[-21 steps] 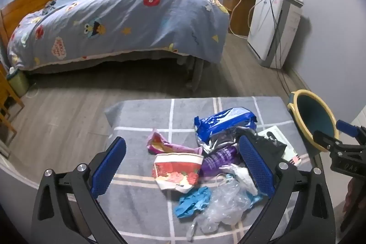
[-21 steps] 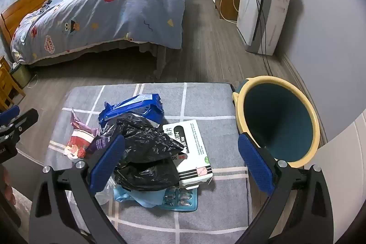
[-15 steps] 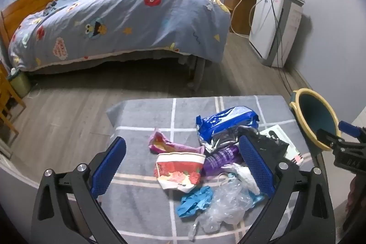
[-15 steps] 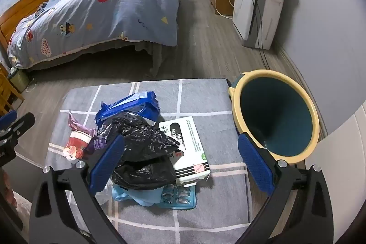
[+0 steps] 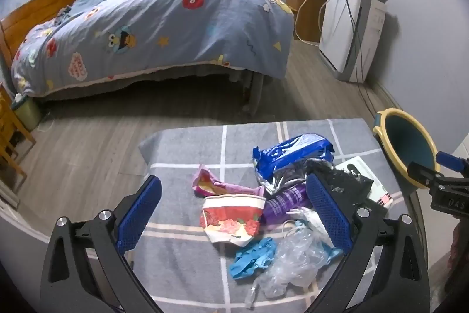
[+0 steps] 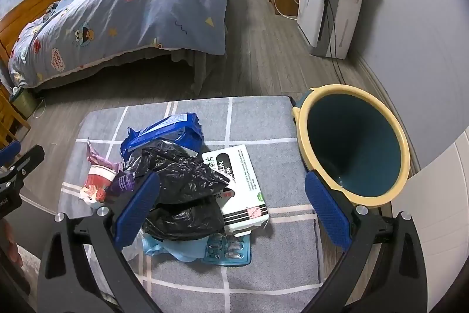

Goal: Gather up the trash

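Note:
A pile of trash lies on a grey checked table (image 5: 181, 160): a blue foil bag (image 5: 293, 151), a pink wrapper (image 5: 211, 184), a red-and-white paper cup (image 5: 231, 219), a purple wrapper (image 5: 284, 203), blue gloves (image 5: 252, 254), clear plastic (image 5: 296, 260), a black plastic bag (image 6: 181, 181), a white box (image 6: 237, 181) and a blister pack (image 6: 228, 250). A teal bin with a yellow rim (image 6: 351, 148) stands at the table's right edge. My left gripper (image 5: 234, 213) is open and empty above the pile's near side. My right gripper (image 6: 231, 210) is open and empty above the box.
A bed with a blue patterned duvet (image 5: 164, 22) stands behind the table across wood floor. A white appliance with cables (image 5: 351, 28) and a wooden cabinet (image 5: 304, 11) stand by the right wall. A wooden chair (image 5: 8, 134) is at the far left.
Both grippers have drifted slightly; the right view has shifted a little so the bin sits more central. Both stay open and the trash has not moved.

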Action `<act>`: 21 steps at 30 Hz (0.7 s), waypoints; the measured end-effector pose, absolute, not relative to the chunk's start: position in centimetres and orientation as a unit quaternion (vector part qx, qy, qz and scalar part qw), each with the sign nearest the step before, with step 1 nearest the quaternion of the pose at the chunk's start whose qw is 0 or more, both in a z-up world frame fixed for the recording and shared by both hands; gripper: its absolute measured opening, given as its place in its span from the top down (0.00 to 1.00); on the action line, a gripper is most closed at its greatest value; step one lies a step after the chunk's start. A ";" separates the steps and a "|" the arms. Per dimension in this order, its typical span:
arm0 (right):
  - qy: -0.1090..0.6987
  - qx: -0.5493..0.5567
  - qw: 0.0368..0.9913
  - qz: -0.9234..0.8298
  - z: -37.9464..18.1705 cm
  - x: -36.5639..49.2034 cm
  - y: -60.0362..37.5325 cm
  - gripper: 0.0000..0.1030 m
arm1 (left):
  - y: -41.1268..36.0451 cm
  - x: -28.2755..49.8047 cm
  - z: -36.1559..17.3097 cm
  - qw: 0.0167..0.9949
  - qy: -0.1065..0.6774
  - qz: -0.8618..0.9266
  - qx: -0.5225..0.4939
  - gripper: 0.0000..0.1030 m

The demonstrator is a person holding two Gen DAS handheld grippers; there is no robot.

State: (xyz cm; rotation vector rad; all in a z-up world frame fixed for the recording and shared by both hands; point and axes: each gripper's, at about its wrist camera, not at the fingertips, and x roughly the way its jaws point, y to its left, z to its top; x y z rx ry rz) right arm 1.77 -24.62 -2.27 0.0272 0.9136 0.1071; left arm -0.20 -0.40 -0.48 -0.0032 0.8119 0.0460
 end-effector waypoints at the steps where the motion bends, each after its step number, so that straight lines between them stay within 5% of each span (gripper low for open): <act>1: 0.441 0.012 0.896 0.051 -2.3 1.7 -24.6 0.05 | -0.4 -0.2 -0.5 0.918 0.395 0.023 -0.002 0.05; 21: 0.449 0.014 0.892 0.050 -2.6 1.9 -24.6 0.05 | -0.4 -0.2 -0.6 0.918 0.397 0.023 -0.001 0.05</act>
